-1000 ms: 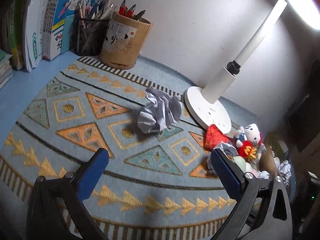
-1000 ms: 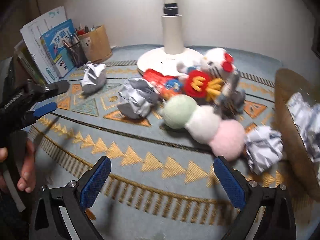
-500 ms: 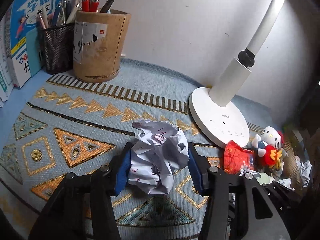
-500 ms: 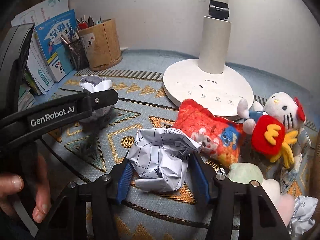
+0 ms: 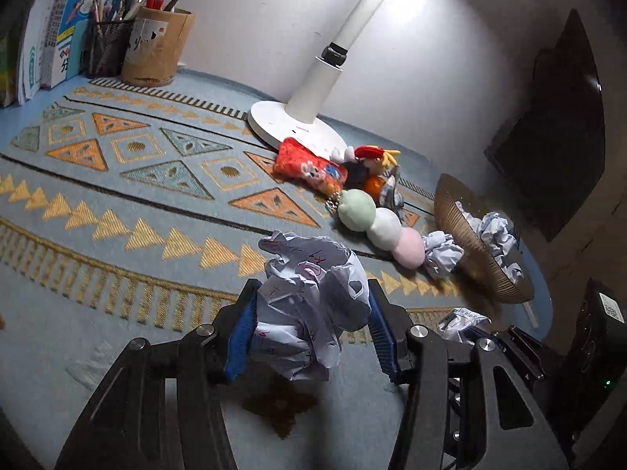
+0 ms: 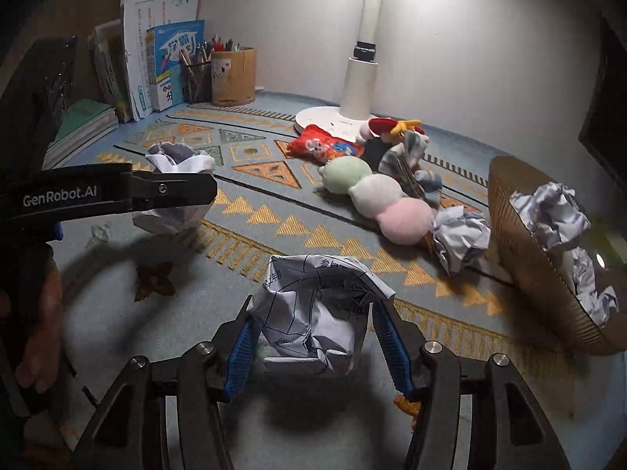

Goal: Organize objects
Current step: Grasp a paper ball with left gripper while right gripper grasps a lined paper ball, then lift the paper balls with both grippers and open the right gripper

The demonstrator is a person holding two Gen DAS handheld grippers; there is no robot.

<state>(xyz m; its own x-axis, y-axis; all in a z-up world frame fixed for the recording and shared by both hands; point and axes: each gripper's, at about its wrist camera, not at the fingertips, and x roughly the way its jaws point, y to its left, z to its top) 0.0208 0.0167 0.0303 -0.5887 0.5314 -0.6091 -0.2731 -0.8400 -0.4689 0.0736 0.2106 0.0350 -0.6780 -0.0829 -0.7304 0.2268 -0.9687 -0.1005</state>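
My left gripper (image 5: 311,297) is shut on a crumpled paper ball with pink writing (image 5: 313,305), held above the patterned mat near its front fringe. In the right wrist view that same gripper (image 6: 172,190) shows at the left with its ball (image 6: 176,160). Blue pads of my right gripper (image 6: 313,313) press on a crumpled paper ball with black print (image 6: 317,313), also clear of the mat. A tilted woven basket (image 6: 521,243) at the right holds several crumpled papers (image 6: 548,211). One loose paper ball (image 6: 462,235) lies against its rim.
A white lamp base (image 6: 329,117) stands at the back. In front of it lie a red pouch (image 6: 325,147), plush toys and a green-white-pink plush (image 6: 372,192). Pen holders (image 6: 233,76) and books (image 6: 164,62) stand at the back left. A brown stain (image 6: 154,278) marks the mat.
Both grippers went from open to shut, each on a paper ball. Both balls have left the mat and come back toward the front edge, nearer the basket.
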